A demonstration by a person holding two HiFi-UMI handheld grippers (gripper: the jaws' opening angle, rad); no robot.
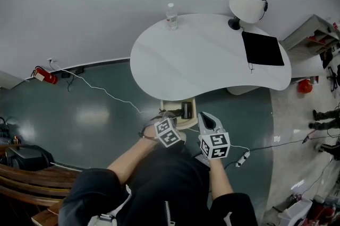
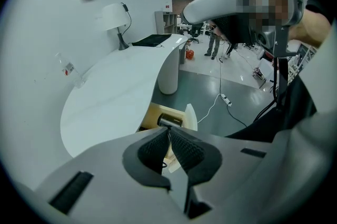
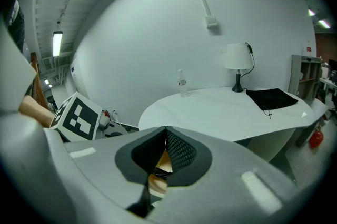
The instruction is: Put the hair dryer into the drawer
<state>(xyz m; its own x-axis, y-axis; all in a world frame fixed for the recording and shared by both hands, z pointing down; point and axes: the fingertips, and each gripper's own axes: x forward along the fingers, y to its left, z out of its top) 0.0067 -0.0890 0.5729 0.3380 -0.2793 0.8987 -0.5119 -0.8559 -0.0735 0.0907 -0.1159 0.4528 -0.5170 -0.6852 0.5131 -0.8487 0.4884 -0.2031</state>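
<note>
The surface (image 1: 207,55) is a white, rounded top standing against a pale wall. A drawer (image 1: 169,105) is pulled out from under its near edge, over the dark green floor (image 1: 95,113). The hair dryer (image 1: 186,110) lies inside the drawer, a dark barrel toward the drawer's right side.

The left gripper (image 1: 166,116) hangs over the drawer's near left corner, pointing steeply down. In the left gripper view the left gripper (image 2: 168,129) is closed, its pads meeting at the tips with nothing plainly caught between them. Just beyond those tips lies the hair dryer (image 2: 169,122), its round end facing the camera, in the yellow-lined drawer (image 2: 152,115).

The right gripper (image 1: 205,118) is just right of the drawer, beside the left one and apart from it. In the right gripper view the right gripper (image 3: 166,129) is also closed, tip to tip. Through the gap behind the pads a patch of wood colour and a dark line show, too small to make out. The left gripper's marker cube (image 3: 79,118) sits at the left of that view.

On the surface (image 3: 231,112) stand a bottle (image 1: 171,16) near the wall edge and a white-shaded lamp (image 1: 247,2) at the far right, with a black mat (image 1: 262,48) just in front of the lamp. All three are well apart from the drawer. A white power strip (image 1: 241,158) lies on the floor to the right of the right gripper, and a red extinguisher (image 1: 45,75) lies by the wall at far left.
</note>
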